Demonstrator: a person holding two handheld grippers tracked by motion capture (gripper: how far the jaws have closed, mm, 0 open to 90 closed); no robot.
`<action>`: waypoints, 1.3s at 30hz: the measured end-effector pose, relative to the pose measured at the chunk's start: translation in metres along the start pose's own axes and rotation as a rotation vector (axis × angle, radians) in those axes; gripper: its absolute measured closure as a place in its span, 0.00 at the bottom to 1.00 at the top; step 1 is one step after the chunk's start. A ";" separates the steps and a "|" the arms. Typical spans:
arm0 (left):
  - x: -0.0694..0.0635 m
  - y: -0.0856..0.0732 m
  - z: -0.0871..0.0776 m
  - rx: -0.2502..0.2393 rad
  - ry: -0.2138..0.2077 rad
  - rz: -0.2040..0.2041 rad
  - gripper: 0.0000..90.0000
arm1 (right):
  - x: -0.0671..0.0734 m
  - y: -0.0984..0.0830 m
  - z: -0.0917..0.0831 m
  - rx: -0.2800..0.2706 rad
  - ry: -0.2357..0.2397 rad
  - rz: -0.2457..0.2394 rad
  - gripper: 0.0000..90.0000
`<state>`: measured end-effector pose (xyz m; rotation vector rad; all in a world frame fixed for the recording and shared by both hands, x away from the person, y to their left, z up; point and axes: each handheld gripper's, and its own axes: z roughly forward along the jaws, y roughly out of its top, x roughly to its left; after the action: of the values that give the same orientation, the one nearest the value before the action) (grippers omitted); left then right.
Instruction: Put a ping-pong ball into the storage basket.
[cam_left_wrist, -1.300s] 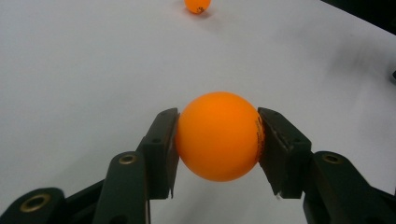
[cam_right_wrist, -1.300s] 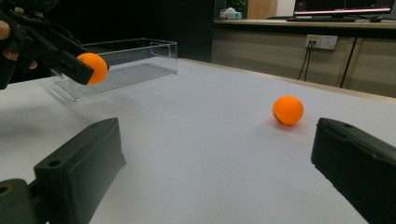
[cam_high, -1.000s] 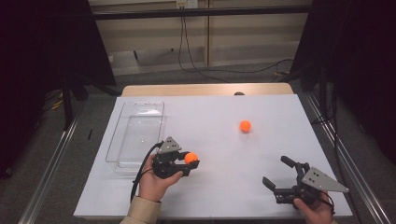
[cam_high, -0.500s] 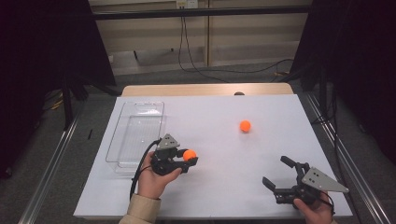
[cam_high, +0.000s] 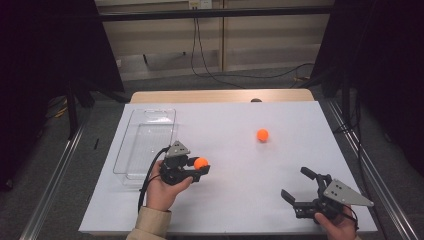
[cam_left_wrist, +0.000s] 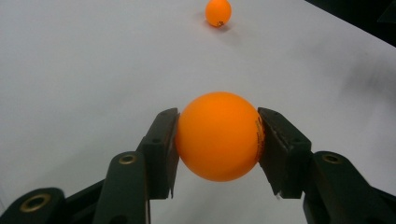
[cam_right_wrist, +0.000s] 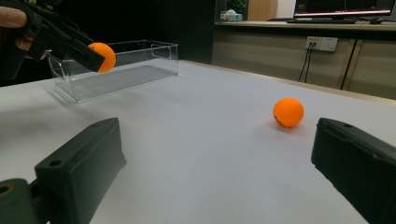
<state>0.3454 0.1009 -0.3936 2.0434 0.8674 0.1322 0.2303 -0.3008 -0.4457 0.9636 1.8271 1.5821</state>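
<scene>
Left tongs (cam_high: 199, 169) clamped on orange ball (cam_high: 201, 163) beside clear tray (cam_high: 145, 145); right tongs (cam_high: 300, 190) apart near table's (cam_high: 225, 210) front-right corner.

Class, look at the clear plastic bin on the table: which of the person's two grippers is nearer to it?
Left. The left gripper, clamped on an orange ball, sits just beside the clear plastic bin. The right gripper is far across the table, open.

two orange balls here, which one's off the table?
The orange ball clamped in the left gripper, lifted beside the clear tray. The other orange ball lies loose on the white table, nothing touching it.
</scene>
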 end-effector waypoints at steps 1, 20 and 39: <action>0.001 0.000 0.000 -0.002 0.003 -0.001 0.57 | 0.000 0.000 0.000 -0.001 0.001 0.001 0.02; 0.007 0.007 -0.004 0.001 0.036 -0.035 0.57 | 0.000 0.000 0.000 -0.002 0.004 -0.002 0.02; 0.012 0.015 -0.010 -0.012 0.061 -0.034 0.57 | 0.000 0.000 0.000 -0.004 0.004 0.000 0.02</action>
<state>0.3584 0.1092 -0.3787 2.0217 0.9366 0.1810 0.2300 -0.3006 -0.4453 0.9590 1.8264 1.5876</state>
